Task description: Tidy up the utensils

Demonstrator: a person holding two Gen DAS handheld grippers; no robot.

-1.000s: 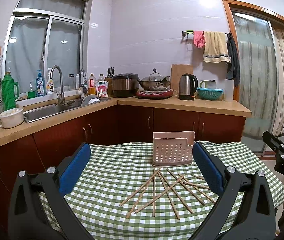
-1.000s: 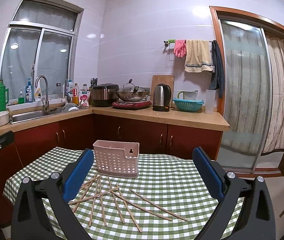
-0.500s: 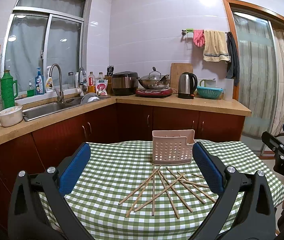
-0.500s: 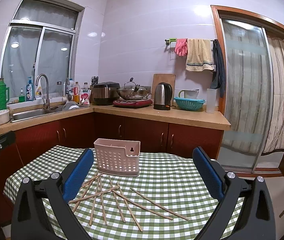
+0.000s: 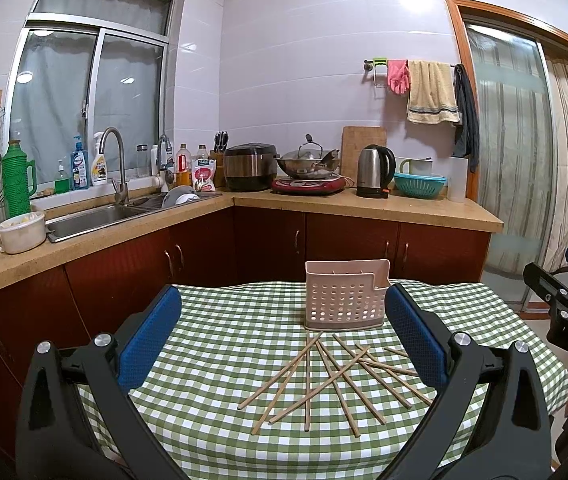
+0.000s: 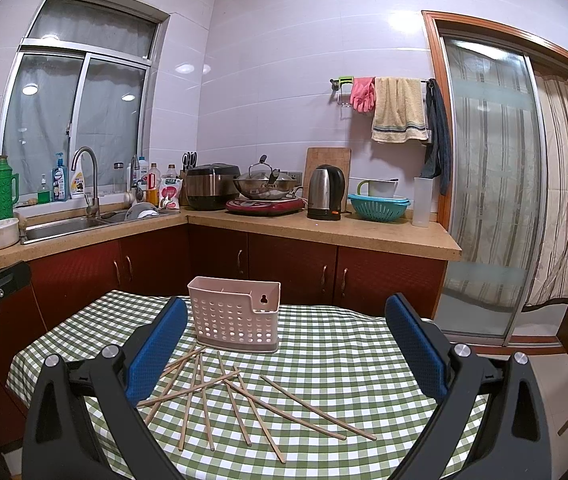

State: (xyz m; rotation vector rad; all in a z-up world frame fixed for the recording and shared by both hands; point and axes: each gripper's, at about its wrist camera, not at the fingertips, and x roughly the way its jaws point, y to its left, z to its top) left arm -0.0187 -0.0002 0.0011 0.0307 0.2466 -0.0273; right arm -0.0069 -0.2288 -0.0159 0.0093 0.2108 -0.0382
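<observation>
The left gripper (image 5: 282, 344) and right gripper (image 6: 285, 350) both hang above the table with their textured blue pads spread wide, holding nothing. Beyond them, thin wooden chopsticks (image 5: 325, 376) lie scattered and crossing on the green-and-white checked tablecloth (image 6: 323, 344). Just behind the chopsticks stands a pale pink perforated plastic utensil holder (image 6: 236, 314), upright. Farther back runs a speckled tan countertop (image 6: 363, 234).

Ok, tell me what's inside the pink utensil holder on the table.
Through the open top of the pink utensil holder only inner dividers show, with no utensil sticking up. Its perforated walls hide the bottom. The chopsticks lie scattered on the checked tablecloth in front of it.
</observation>
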